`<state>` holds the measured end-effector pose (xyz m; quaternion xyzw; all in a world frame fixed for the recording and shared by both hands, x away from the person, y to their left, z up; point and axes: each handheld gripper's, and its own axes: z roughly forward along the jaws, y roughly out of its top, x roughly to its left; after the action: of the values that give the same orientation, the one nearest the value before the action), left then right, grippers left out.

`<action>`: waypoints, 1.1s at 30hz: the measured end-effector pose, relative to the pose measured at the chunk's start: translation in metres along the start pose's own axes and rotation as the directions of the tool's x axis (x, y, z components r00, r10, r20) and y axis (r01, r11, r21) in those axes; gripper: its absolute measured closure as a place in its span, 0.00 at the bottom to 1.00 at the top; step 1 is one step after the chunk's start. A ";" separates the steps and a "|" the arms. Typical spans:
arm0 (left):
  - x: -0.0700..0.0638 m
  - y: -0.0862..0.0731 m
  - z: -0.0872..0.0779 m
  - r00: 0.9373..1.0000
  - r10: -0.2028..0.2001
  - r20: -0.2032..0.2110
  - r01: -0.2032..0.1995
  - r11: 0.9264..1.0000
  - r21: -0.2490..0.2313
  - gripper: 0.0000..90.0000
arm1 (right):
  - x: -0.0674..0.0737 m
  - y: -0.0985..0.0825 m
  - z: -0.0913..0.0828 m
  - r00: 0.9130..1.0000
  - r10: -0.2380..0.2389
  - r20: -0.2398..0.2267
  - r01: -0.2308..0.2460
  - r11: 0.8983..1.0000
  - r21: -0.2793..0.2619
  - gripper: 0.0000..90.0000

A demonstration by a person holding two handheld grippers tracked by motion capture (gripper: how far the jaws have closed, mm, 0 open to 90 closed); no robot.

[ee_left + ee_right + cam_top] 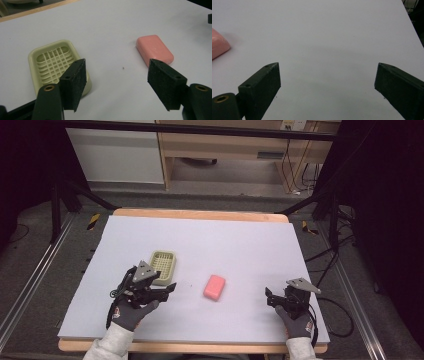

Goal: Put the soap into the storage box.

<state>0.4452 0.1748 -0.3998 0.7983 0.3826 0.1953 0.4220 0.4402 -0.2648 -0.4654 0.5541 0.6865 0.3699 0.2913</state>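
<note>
Jaws released on both left gripper [170, 287] and right gripper [268, 297]; pink rectangular soap bar [214, 286] between, pale-green slatted plastic soap dish [163, 261] by left

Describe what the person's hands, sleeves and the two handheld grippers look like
Both hands wear dark grey knit gloves with red-orange cuffs, below light grey sleeves. The left gripper and right gripper are black, each topped by a grey three-cornered plate and trailing a black cable. Up close, the black jaws are flat, wedge-shaped blocks with rough pads, small screw holes and brass-coloured pivot bushings.
</note>
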 end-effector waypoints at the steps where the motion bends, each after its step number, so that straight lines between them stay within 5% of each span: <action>1: -0.002 0.002 0.002 1.000 0.001 0.002 -0.001 1.000 -0.002 0.34 | 0.000 0.000 0.000 1.000 -0.001 -0.001 0.001 1.000 0.000 0.08; 33: -0.038 0.032 0.042 0.997 0.051 0.061 -0.053 0.998 0.035 0.33 | 0.000 0.001 -0.001 1.000 0.002 -0.005 -0.002 1.000 -0.002 0.08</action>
<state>0.4624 0.1124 -0.3970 0.8211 0.3522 0.1750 0.4136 0.4398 -0.2644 -0.4643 0.5535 0.6863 0.3722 0.2899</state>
